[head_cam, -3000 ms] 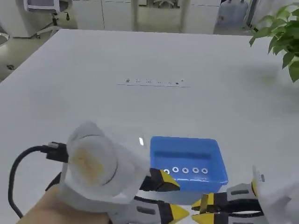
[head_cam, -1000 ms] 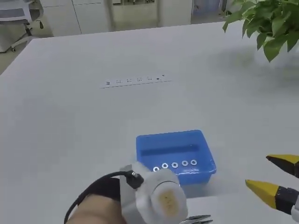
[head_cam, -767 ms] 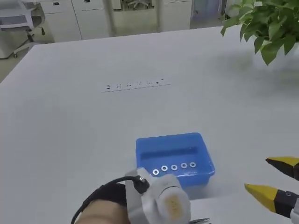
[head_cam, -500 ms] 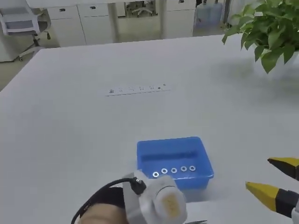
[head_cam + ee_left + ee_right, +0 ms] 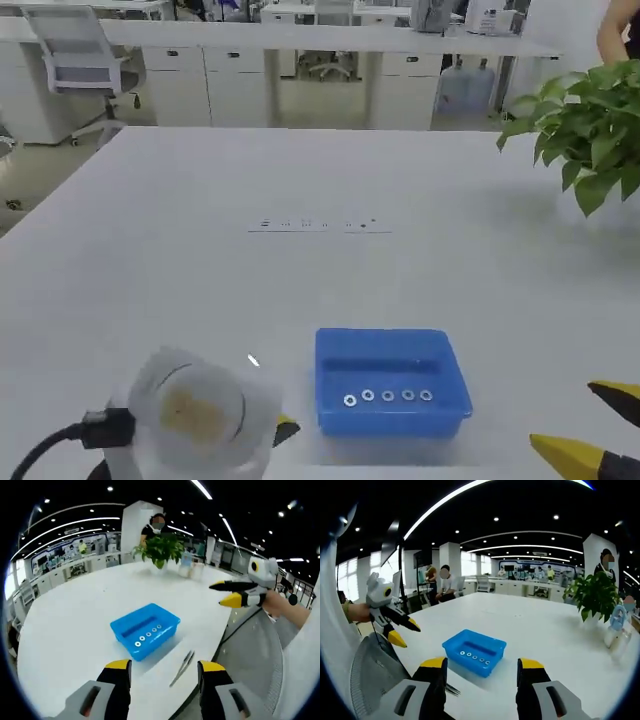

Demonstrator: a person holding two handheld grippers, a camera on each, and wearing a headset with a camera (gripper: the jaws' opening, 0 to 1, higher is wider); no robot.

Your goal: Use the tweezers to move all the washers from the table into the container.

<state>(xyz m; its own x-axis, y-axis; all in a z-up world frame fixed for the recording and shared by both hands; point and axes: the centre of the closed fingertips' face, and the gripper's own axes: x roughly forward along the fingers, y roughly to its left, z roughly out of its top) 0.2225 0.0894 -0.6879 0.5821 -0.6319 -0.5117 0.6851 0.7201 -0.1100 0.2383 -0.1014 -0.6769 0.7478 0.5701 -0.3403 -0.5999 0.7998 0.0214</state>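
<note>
Washers [image 5: 388,396], five small silver rings, lie in a row inside the blue rectangular plastic container [image 5: 390,340] near the bench's near edge. Slim metal tweezers [image 5: 182,666] lie between it and that edge. We hold the left gripper [image 5: 164,666] and the right gripper [image 5: 482,663] with jaws apart.

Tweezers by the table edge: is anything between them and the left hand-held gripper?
Nothing visible does. The tweezers lie on bare table just ahead of the open left hand-held gripper. The blue container sits off to one side, apart from them.
</note>
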